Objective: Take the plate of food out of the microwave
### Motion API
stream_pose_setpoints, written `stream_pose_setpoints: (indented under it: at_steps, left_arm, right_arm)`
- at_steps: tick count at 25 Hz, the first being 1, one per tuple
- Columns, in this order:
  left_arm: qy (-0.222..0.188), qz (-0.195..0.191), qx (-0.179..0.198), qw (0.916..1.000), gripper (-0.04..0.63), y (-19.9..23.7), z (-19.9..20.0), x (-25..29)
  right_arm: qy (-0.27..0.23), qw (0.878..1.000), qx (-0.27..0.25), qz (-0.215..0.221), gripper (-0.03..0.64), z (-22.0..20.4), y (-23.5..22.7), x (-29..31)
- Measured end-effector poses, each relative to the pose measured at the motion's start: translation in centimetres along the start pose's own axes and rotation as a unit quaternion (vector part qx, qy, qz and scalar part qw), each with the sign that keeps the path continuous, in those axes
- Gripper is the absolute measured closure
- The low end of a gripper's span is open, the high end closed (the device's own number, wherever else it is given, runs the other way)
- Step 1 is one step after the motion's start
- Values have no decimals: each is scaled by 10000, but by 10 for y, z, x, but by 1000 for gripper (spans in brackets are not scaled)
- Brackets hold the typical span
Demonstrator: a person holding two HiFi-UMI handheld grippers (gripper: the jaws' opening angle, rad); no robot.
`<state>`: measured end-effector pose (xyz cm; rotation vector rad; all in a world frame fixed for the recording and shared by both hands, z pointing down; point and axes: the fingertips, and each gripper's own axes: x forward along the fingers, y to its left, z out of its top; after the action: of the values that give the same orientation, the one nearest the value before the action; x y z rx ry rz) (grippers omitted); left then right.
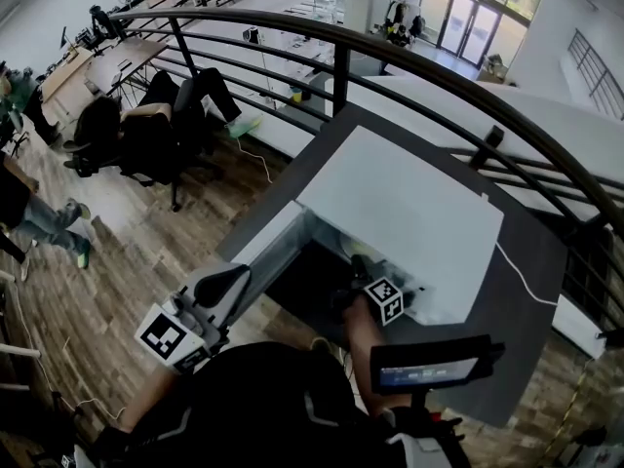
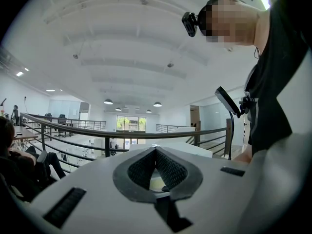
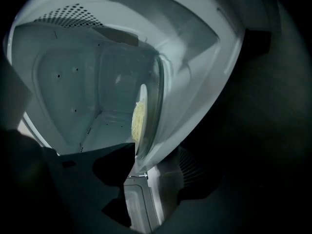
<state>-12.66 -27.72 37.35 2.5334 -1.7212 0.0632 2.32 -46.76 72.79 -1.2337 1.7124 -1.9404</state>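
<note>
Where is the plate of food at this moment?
The plate of food is inside the open microwave, at the centre of the right gripper view, resting on the glass tray.

You wear a black top [image 1: 263,408] and a small black head camera [image 2: 190,23]. Your left gripper [image 1: 232,281] and right gripper [image 1: 359,263] each carry a cube of black-and-white square markers; the left's pads [image 2: 168,172] are dark and textured.

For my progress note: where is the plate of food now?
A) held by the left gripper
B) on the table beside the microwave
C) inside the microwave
C: the right gripper view shows the plate with yellow food sitting inside the open microwave.
</note>
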Motion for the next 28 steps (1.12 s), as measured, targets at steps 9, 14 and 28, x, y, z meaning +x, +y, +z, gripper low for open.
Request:
stream_pose_setpoints:
  at_steps: [9,14,28]
  left_arm:
    - [69,135,-6,9999,591,3,-5,-4]
    - [93,182,9,9998,591,8,-5,-7]
    - [87,186,26,9998,591,10,-3,-16]
  right_arm:
    - [-108,9985,509,160,324,-1,6,1]
    - [-163,9974,696,80,325,-1,5,10]
    - [-338,9924,1180,117,394,-2,-5,2]
